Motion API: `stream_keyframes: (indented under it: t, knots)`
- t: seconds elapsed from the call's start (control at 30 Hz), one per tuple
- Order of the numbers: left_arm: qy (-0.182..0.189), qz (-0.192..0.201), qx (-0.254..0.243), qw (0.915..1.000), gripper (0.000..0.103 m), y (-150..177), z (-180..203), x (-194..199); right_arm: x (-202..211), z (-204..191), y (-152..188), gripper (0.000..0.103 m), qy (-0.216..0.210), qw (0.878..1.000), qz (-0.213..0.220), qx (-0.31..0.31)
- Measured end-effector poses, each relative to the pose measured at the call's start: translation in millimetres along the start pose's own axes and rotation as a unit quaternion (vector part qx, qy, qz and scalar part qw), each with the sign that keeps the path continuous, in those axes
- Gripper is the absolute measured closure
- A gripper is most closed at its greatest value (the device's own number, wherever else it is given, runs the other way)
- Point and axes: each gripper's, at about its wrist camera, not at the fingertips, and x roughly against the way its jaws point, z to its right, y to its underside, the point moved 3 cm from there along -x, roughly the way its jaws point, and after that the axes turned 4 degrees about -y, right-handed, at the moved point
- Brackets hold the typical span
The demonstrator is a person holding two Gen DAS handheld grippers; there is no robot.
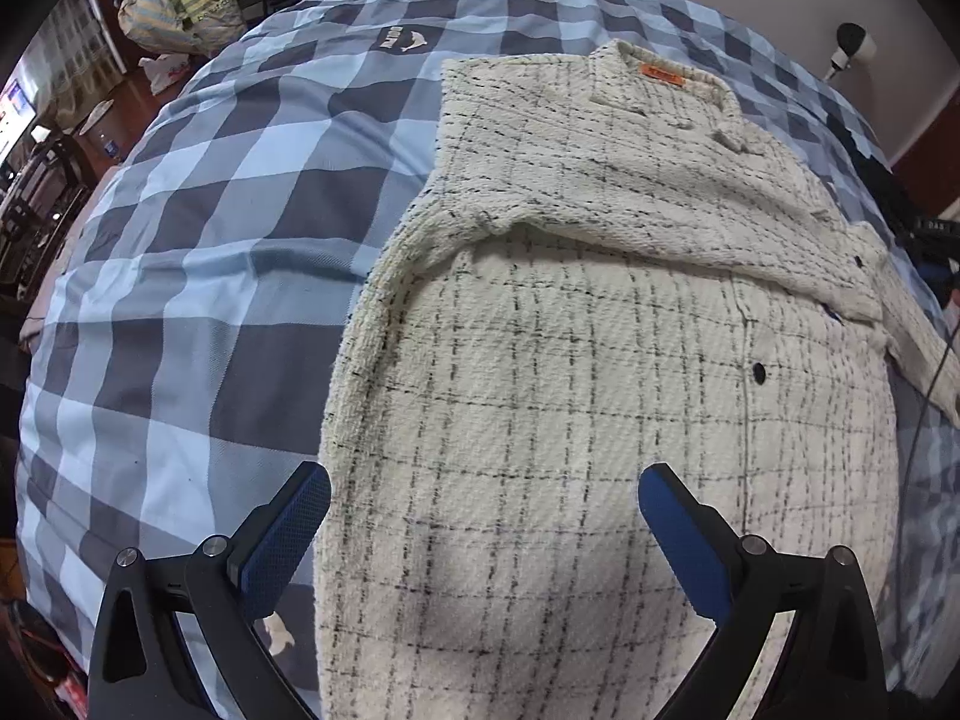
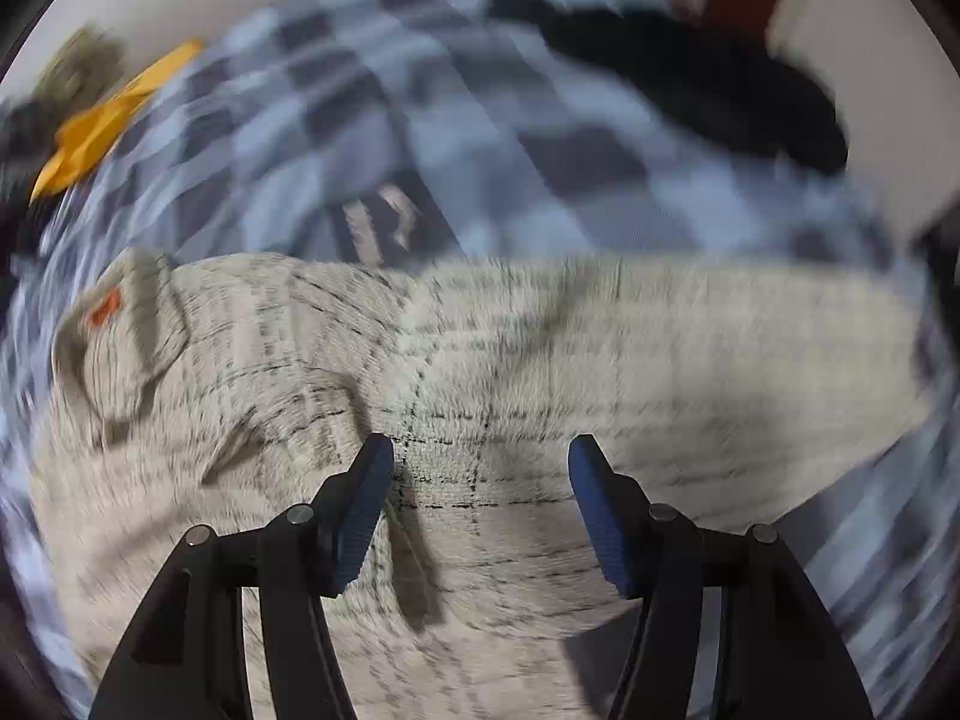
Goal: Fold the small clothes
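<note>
1. Left wrist view: the left gripper (image 1: 483, 501) hovers with jaws apart, holding nothing, over the shirt (image 1: 600, 360) at frame centre, one sleeve (image 1: 630, 210) folded across.
2. Right wrist view, blurred: the right gripper (image 2: 480, 480) also stands apart and empty above the cloth; the next fold probably needs a fresh grasp.

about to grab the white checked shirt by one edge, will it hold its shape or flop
Probably flop: the shirt already lies creased, with a sleeve folded limp across the chest. The weave looks thick and nubbly, so it may feel a bit heavy for its size and unlikely to slip. On the checked bedcover a push would likely bunch it rather than slide it.
</note>
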Motion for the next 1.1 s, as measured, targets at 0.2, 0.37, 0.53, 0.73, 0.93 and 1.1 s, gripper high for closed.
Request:
stream_keyframes:
  t: [0.2, 0.37, 0.53, 0.73, 0.93, 1.1]
  knots:
    - [-0.003, 0.005, 0.000, 1.0000, 0.000, 1.8, -1.2, 3.3, 14.0, -106.0, 38.7, 0.046, -0.093, 0.993, 0.003, 0.079]
    - [0.009, 0.000, 0.016, 0.9998, 0.000, -2.3, -7.3, 0.8, -18.1, -217.5, 78.3, 0.046, -0.141, 0.979, -0.018, 0.145]
    - [0.018, -0.005, 0.024, 0.9995, 0.000, -4.5, -8.8, -2.8, -55.4, -285.8, 106.8, 0.046, -0.132, 0.973, -0.031, 0.188]
    - [0.016, -0.029, 0.029, 0.9990, 0.000, -1.8, -13.2, -17.3, -88.4, -264.1, 100.7, 0.046, -0.178, 0.966, -0.064, 0.175]
    - [0.025, -0.038, 0.054, 0.9975, 0.000, -0.4, -23.7, -22.3, -85.1, -125.9, 52.3, 0.046, -0.156, 0.982, -0.100, -0.045]
    - [-0.015, -0.028, 0.050, 0.9982, 0.000, 0.8, -31.5, -23.6, -1.7, -47.6, 58.8, 0.046, -0.063, 0.998, 0.002, -0.013]
